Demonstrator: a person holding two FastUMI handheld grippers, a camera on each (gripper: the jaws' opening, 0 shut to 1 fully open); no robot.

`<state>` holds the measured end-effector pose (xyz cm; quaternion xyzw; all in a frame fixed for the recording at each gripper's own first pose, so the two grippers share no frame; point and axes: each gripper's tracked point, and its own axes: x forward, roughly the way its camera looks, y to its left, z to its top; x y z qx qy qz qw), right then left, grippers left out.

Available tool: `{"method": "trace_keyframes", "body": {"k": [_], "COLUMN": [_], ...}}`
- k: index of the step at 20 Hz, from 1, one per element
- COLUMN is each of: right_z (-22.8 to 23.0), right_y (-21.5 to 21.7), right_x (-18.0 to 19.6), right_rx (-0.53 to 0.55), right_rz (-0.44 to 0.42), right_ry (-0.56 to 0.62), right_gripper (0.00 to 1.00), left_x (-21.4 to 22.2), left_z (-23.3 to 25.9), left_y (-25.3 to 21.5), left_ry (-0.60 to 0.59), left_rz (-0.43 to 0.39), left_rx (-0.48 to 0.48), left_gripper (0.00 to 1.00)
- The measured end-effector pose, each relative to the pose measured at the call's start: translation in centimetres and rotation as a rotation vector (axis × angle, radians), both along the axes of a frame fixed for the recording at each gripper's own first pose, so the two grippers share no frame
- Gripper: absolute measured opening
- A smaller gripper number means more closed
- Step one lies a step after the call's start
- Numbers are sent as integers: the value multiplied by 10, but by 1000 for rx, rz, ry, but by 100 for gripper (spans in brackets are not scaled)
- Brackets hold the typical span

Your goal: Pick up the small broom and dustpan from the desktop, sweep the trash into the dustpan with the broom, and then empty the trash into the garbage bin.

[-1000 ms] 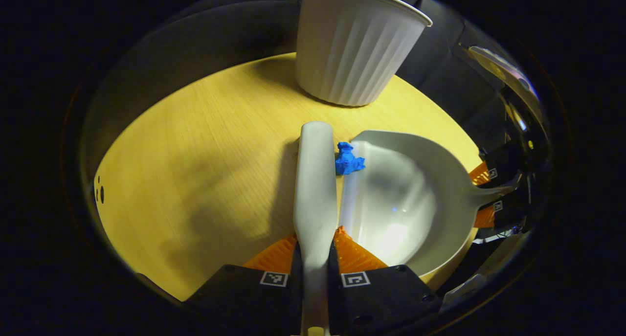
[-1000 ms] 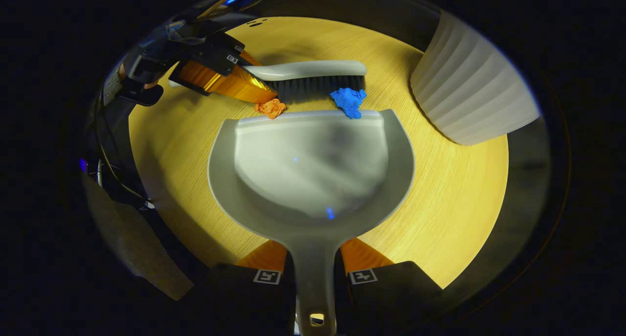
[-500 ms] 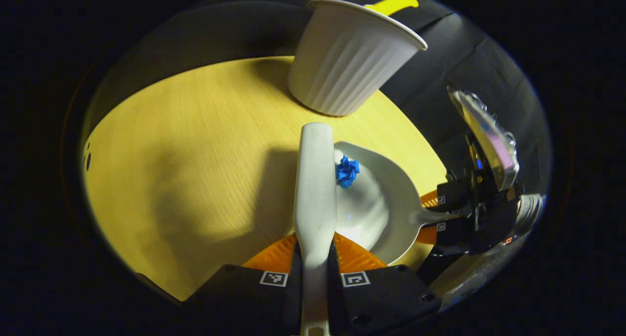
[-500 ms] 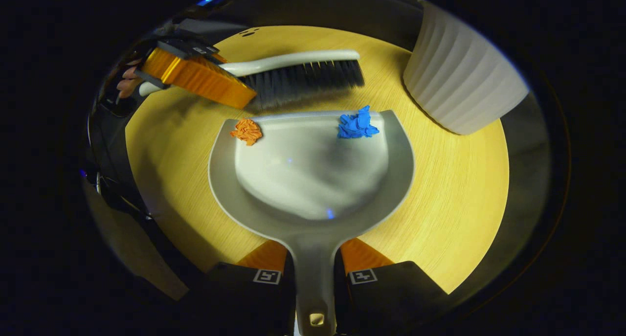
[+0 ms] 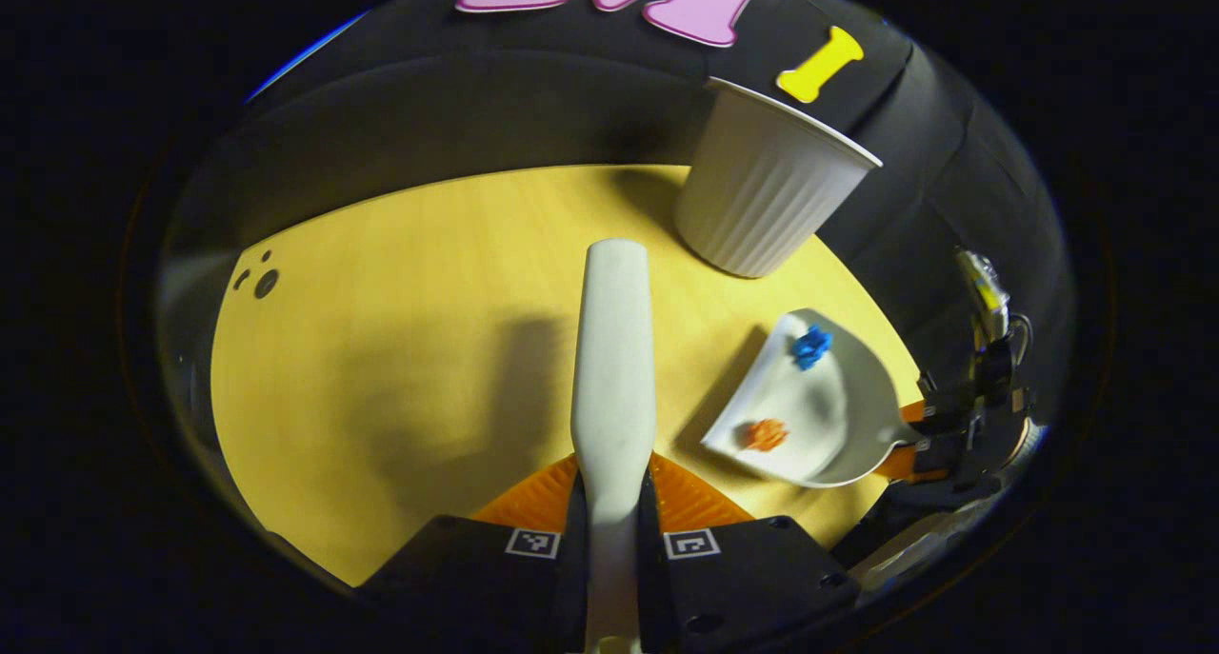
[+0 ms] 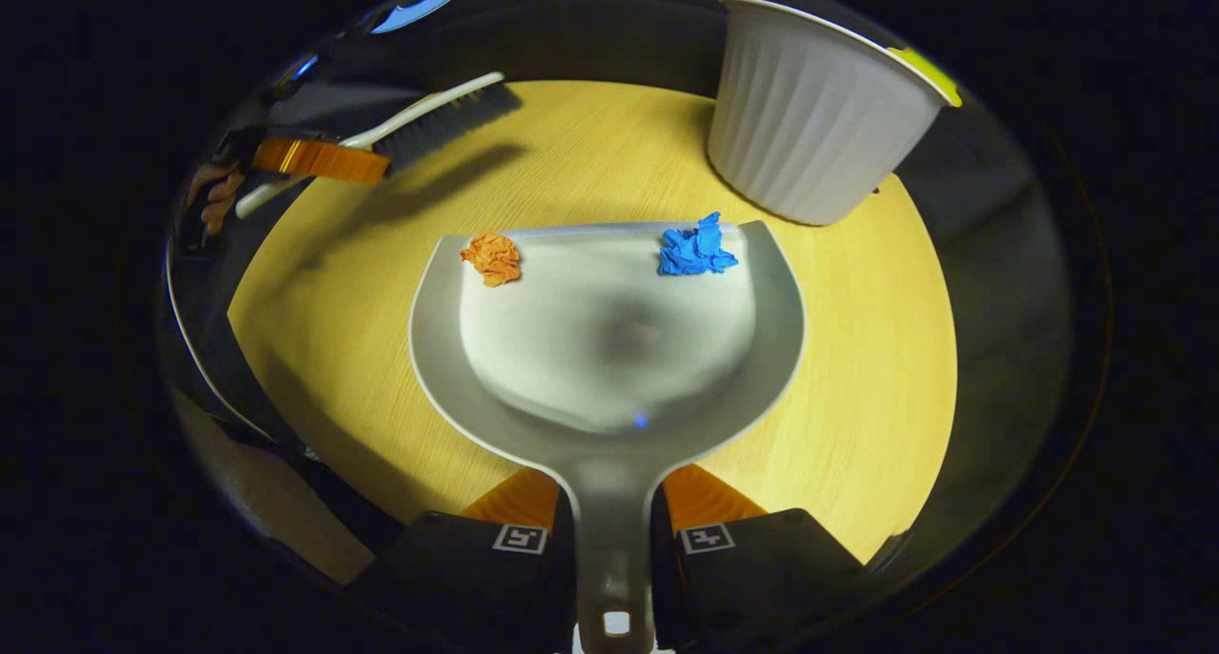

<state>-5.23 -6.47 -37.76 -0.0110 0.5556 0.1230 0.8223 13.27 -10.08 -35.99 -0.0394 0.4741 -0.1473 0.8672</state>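
Note:
My left gripper (image 5: pixel 611 487) is shut on the handle of the small white broom (image 5: pixel 614 349), held above the wooden desktop (image 5: pixel 400 330). In the right gripper view the broom (image 6: pixel 419 126) and the left gripper (image 6: pixel 319 159) hang at the far left, lifted off the table. My right gripper (image 6: pixel 609 511) is shut on the handle of the grey dustpan (image 6: pixel 609 349), raised a little above the table. An orange paper ball (image 6: pixel 492 256) and a blue paper ball (image 6: pixel 697 248) lie inside near the pan's front lip. The left gripper view shows the dustpan (image 5: pixel 838 426) at the right with both balls in it.
A white ribbed garbage bin (image 6: pixel 809 130) stands at the back right of the table, just beyond the dustpan; it is seen as the bin (image 5: pixel 762 197) in the left gripper view. A hand (image 6: pixel 214 197) holds the left gripper. Black cloth surrounds the table.
The broom has lifted and pulled away to the left, off the dustpan's lip. Both paper balls now lie inside the pan, which has risen and moved apart from the broom.

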Motion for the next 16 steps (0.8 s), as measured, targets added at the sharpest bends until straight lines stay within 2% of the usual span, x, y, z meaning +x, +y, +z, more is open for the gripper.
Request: {"method": "trace_keyframes", "body": {"k": [4,8,12,16], "right_z": [31,87,146,197], "right_y": [1,-16,-58,-99], "right_x": [-8,-4,15,46], "right_rx": [-23,-49,-37,-88], "right_rz": [-97,-163,-255,-301], "right_ry": [-6,-14,-14,-63], "right_gripper": [33,35,36,36], "left_x": [-35,-65,-87,-99], "left_z": [-2,-12,-23,-36], "left_y": [42,55,54,52], "left_ry": [-12,-1,24,47], "left_rz": [16,-9,-11,-22], "left_rx": [65,49,11,-5], "left_gripper": [25,25,25,25]}}
